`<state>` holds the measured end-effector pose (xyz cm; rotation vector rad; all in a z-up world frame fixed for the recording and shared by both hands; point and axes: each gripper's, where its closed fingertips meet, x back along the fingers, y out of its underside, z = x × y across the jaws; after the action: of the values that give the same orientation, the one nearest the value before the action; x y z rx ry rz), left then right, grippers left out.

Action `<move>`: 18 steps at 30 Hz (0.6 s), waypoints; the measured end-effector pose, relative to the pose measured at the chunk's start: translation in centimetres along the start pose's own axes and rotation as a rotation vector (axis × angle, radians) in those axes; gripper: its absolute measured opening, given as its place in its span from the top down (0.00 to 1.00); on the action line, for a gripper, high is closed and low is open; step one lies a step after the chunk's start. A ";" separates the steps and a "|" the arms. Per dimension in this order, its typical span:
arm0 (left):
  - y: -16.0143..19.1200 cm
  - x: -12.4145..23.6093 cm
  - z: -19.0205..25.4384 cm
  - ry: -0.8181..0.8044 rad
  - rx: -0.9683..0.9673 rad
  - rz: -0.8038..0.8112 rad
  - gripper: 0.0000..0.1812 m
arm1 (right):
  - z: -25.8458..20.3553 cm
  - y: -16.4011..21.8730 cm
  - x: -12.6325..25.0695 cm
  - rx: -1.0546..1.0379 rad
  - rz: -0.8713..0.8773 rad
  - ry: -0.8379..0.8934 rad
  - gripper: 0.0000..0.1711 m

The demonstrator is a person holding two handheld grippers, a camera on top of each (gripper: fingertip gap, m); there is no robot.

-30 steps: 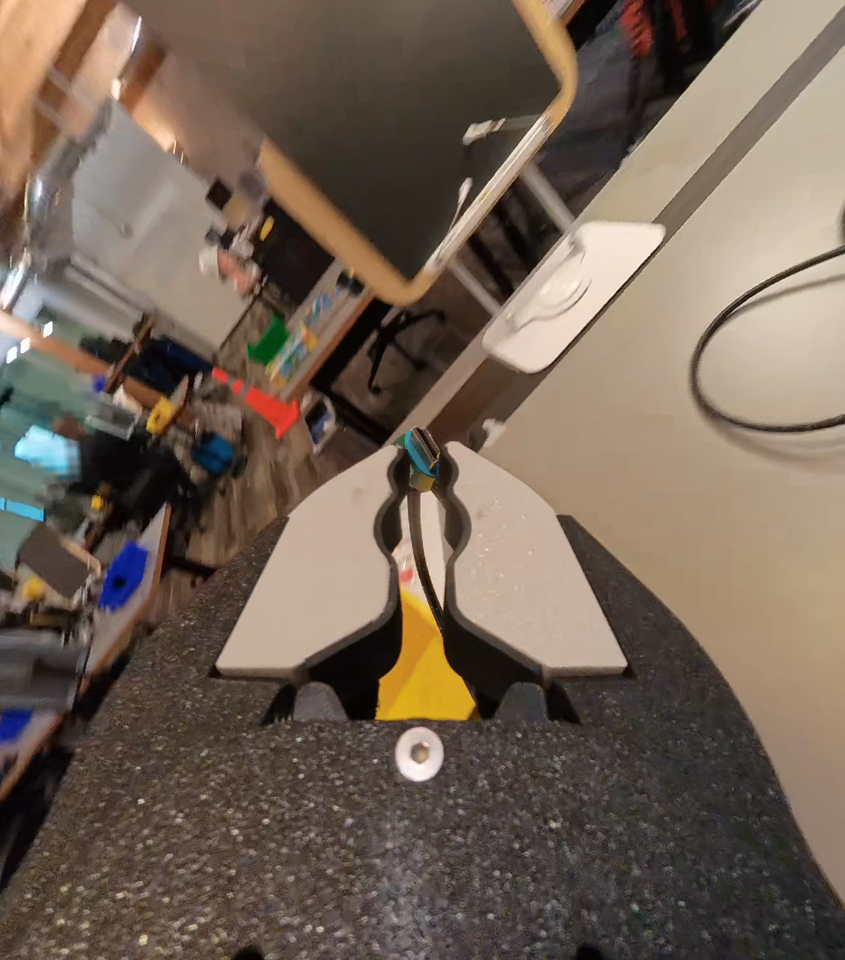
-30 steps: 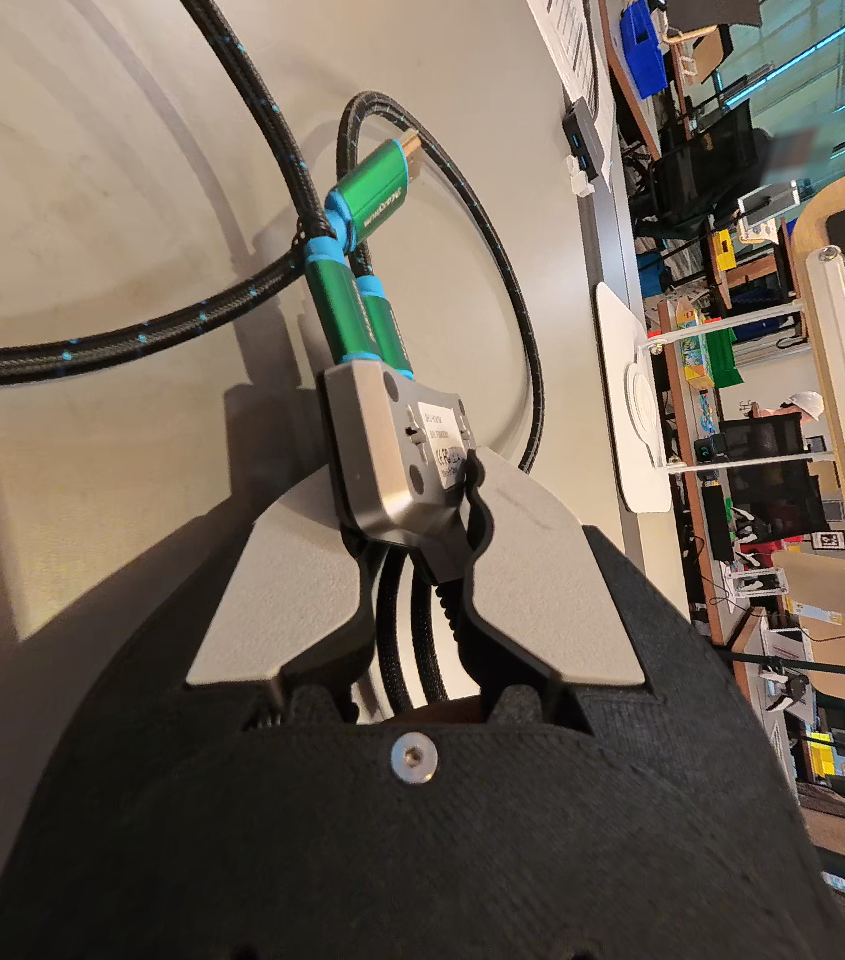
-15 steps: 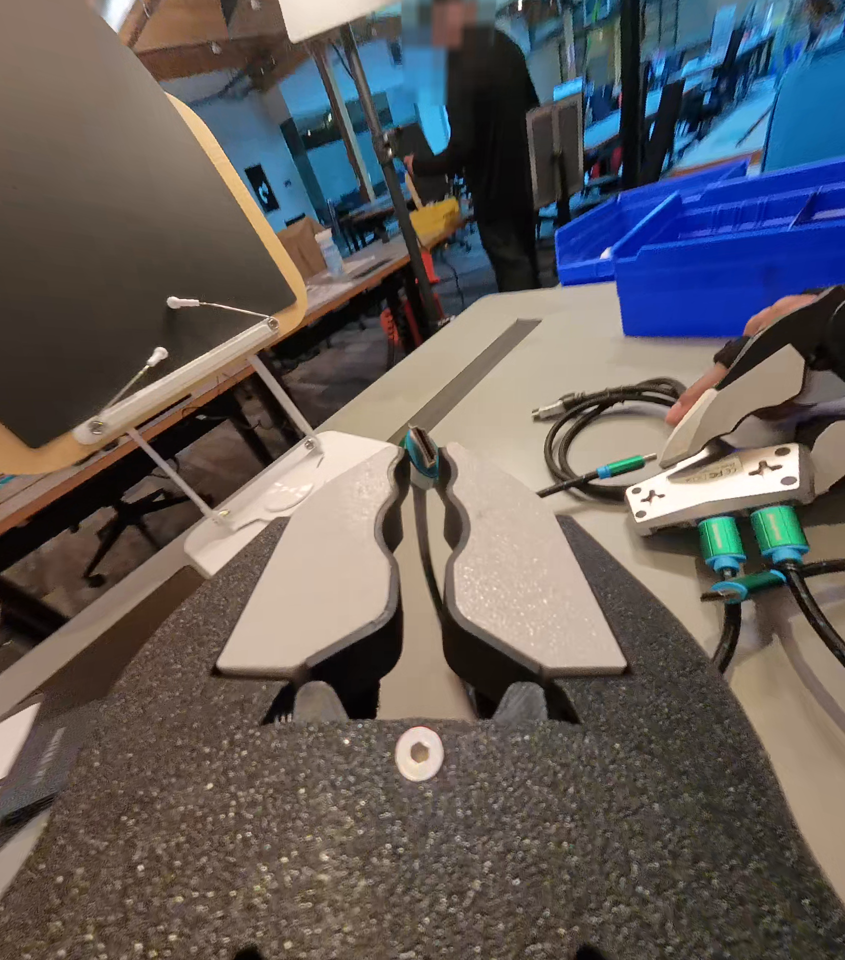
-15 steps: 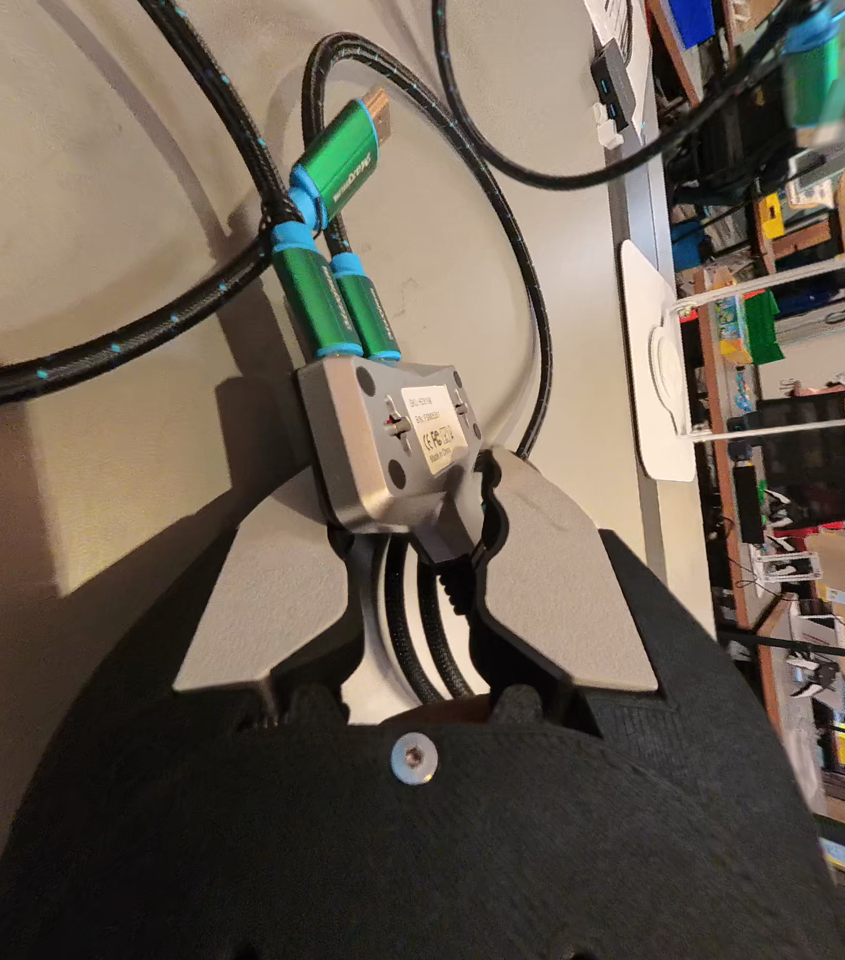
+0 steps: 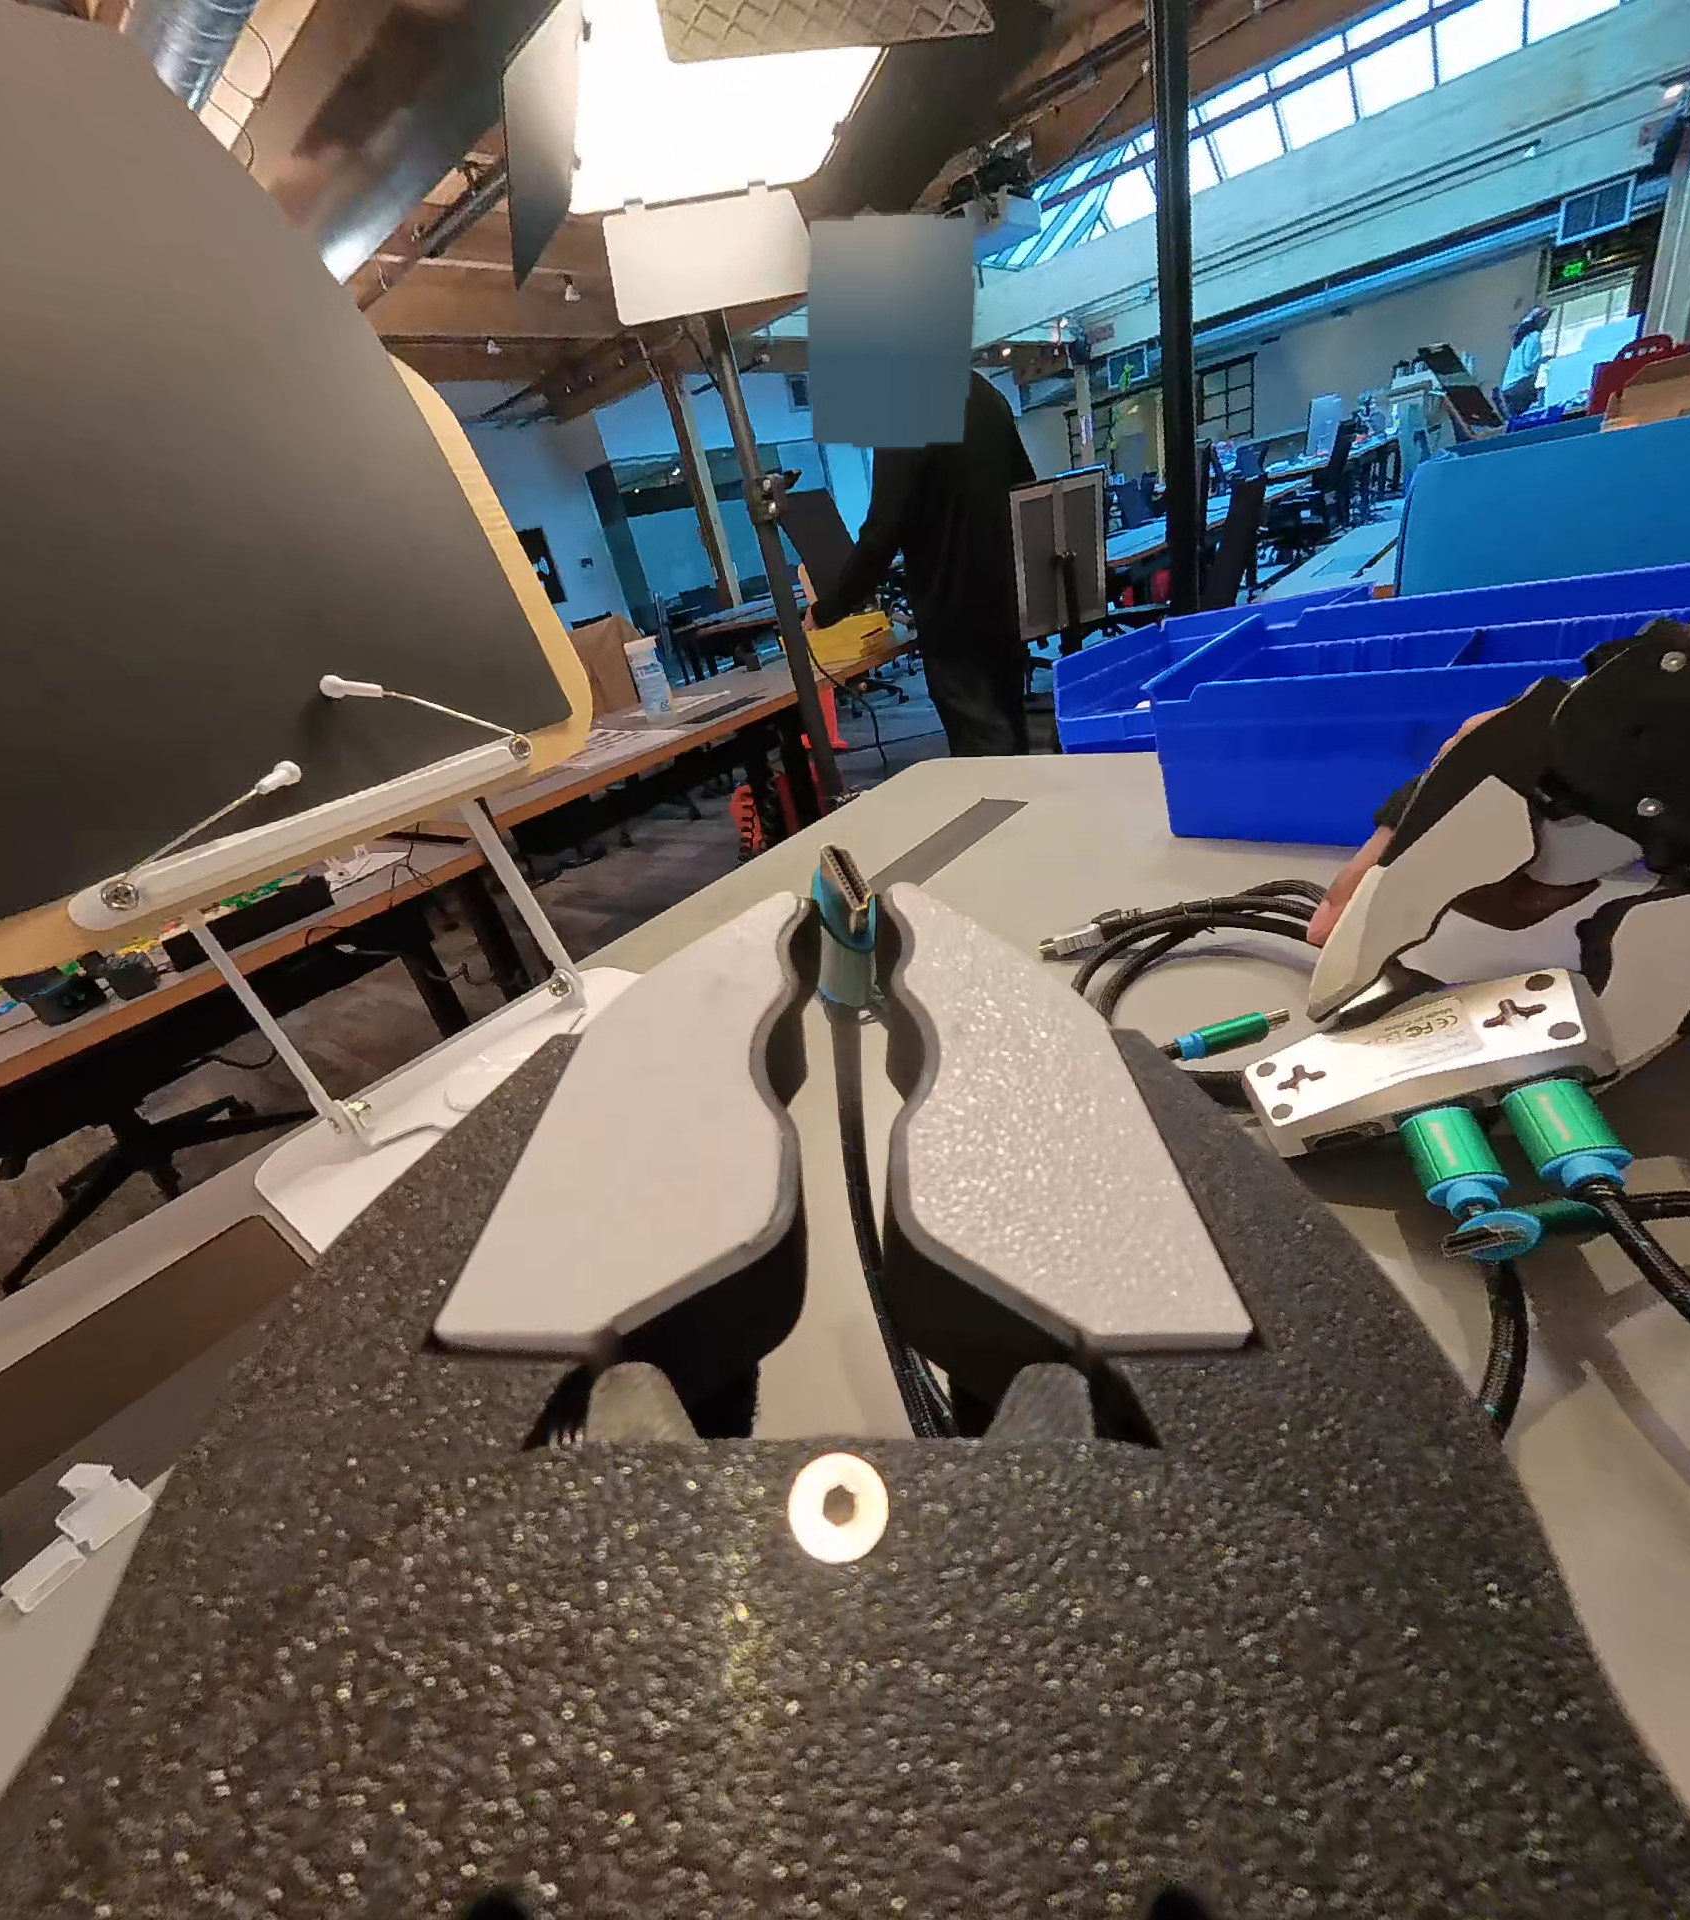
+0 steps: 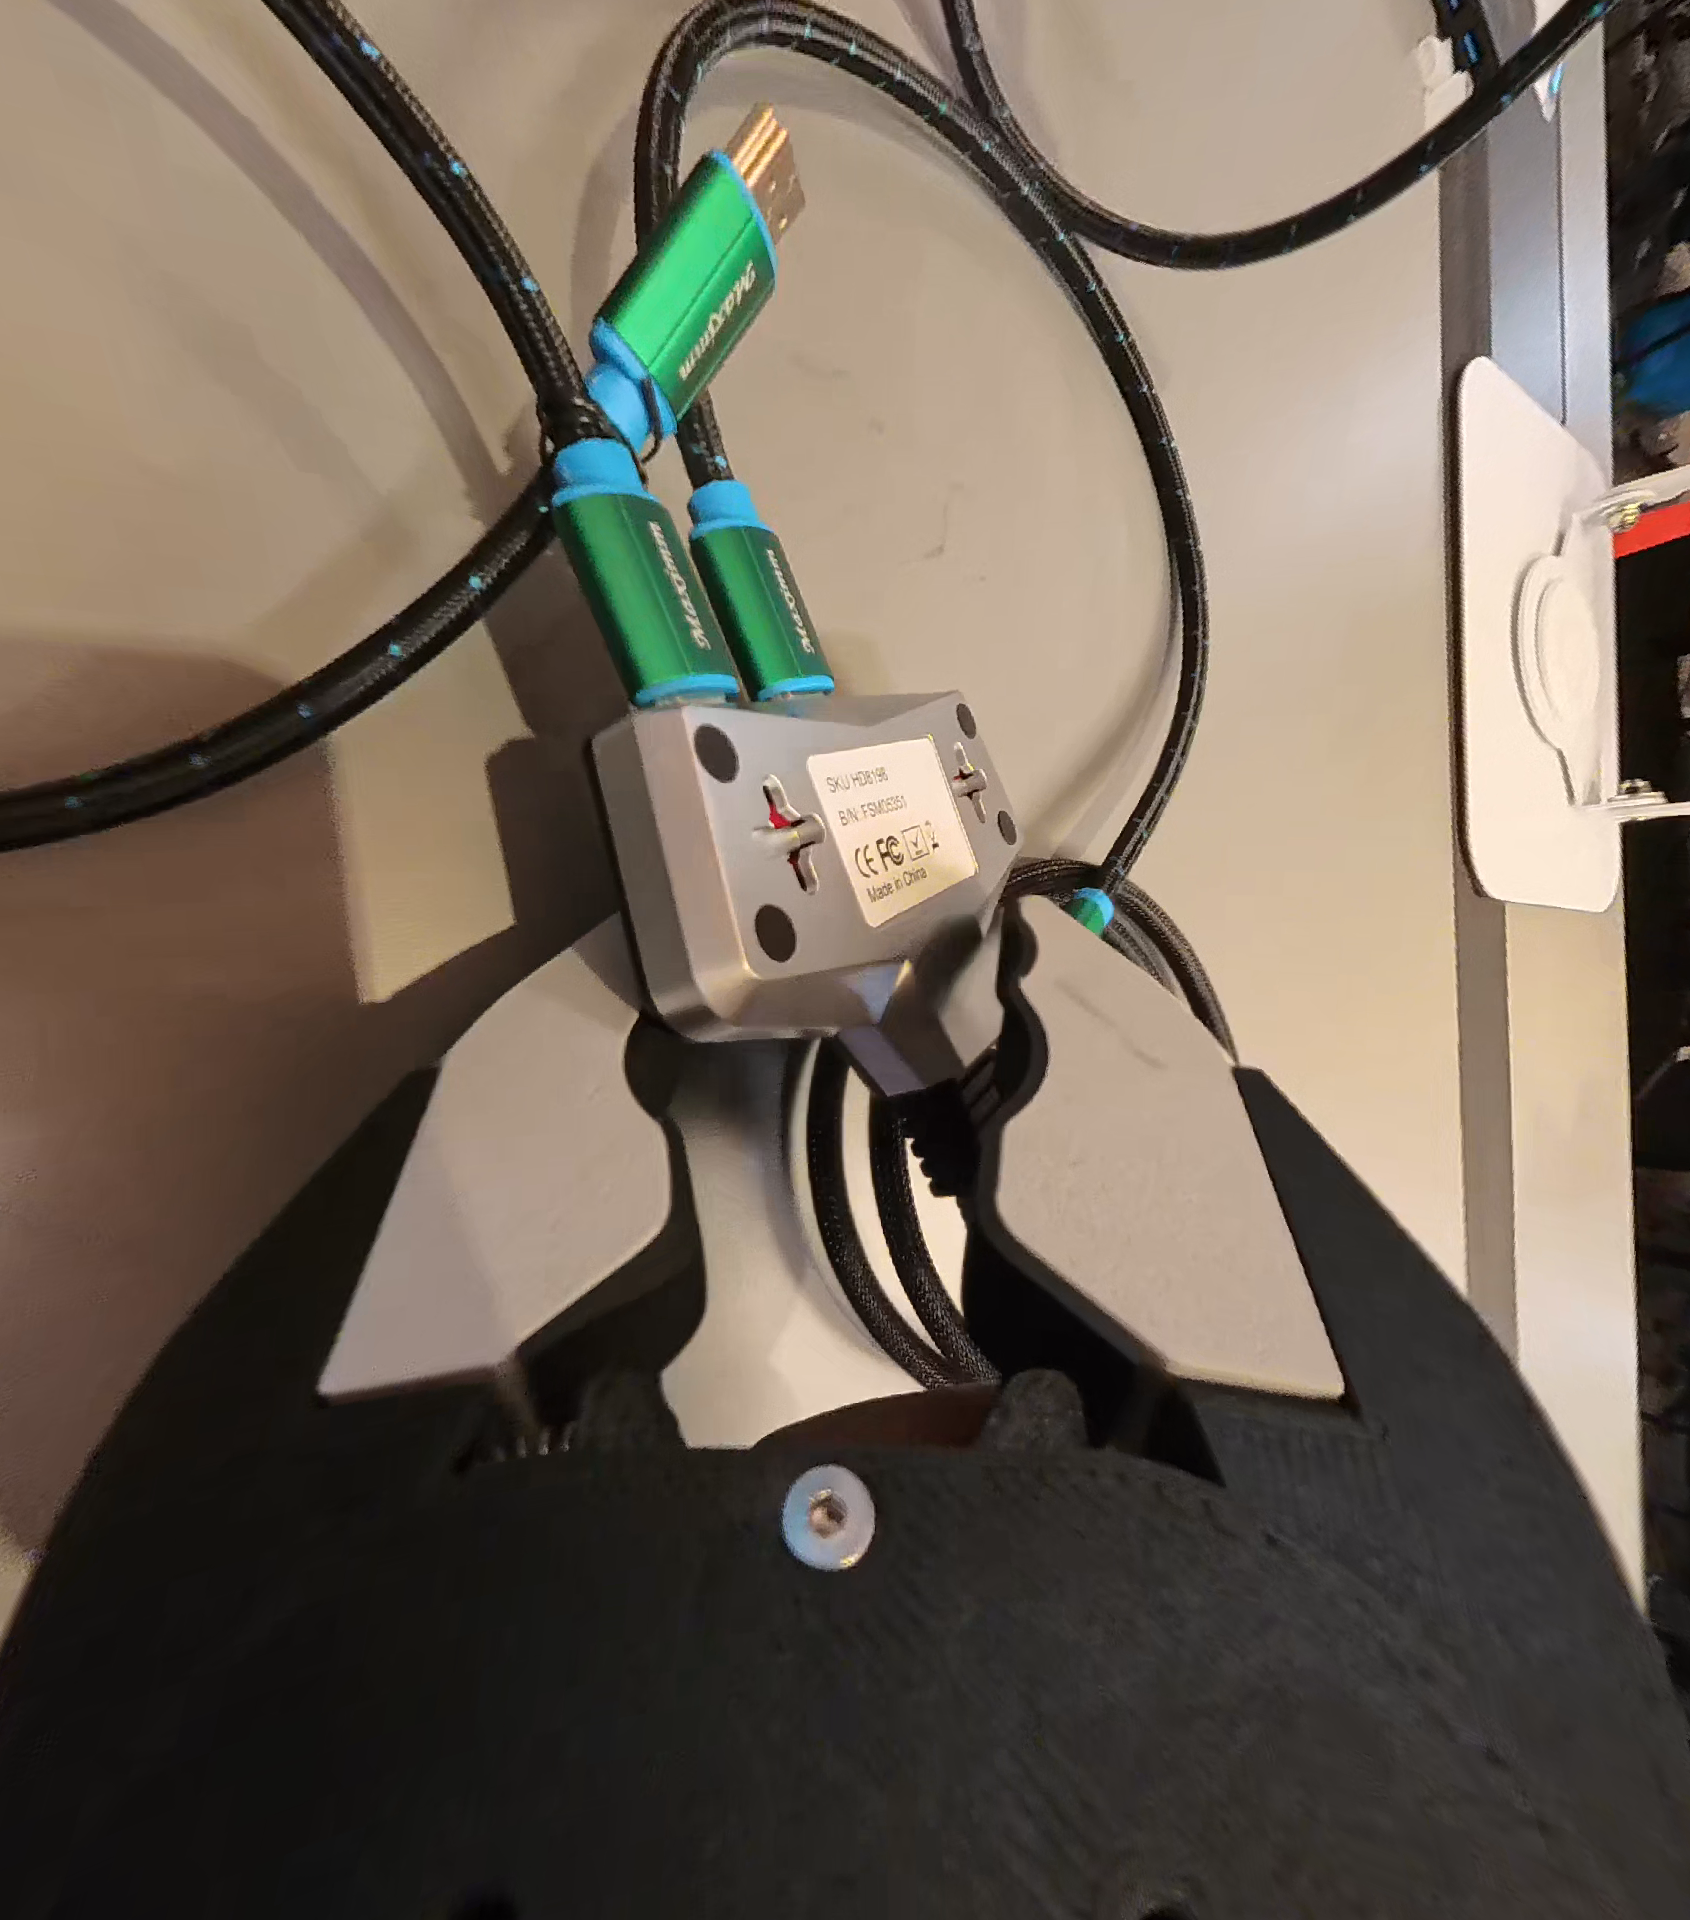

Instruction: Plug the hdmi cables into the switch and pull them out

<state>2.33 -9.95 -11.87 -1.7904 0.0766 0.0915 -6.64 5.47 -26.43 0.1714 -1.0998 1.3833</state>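
Note:
My left gripper [image 5: 846, 920] is shut on a blue-collared HDMI plug [image 5: 846, 894] that points forward above the table; its black cable runs back between the fingers. The silver switch [image 6: 799, 862] lies underside up on the table, also in the left wrist view [image 5: 1423, 1049]. Two green plugs [image 6: 633, 603] [image 6: 768, 613] sit in its ports. My right gripper [image 6: 825, 987] holds the switch's rear corners between its spread fingers. A loose green plug [image 6: 706, 301] lies beside the plugged cables.
A black board on a white stand [image 5: 384, 1153] is at the left, by the table edge. Blue bins [image 5: 1392, 707] stand at the back right. A coiled black cable [image 5: 1184, 935] lies behind the switch. A person [image 5: 945, 582] stands beyond the table. The grippers' ends are close to 25 cm from one another.
My left gripper has swung round with the plug from facing the floor and far room to level, facing the switch. My right fingers have spread wider around the switch's rear.

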 end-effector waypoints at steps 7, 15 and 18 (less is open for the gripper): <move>-0.8 0.4 1.0 0.016 -0.014 0.037 0.94 | -2.0 -3.8 1.2 -0.134 0.146 -0.154 0.52; -1.8 0.8 3.0 0.174 0.069 0.128 0.95 | 5.3 -10.6 -0.1 -0.225 0.376 0.051 0.61; -2.2 1.1 3.3 0.201 0.116 0.176 0.95 | 7.6 -11.8 -1.8 -0.419 0.456 -0.044 0.60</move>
<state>3.53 -6.24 -10.61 -1.6699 0.3775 0.0319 -0.38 -3.96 -17.93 -0.3763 -1.5006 1.5107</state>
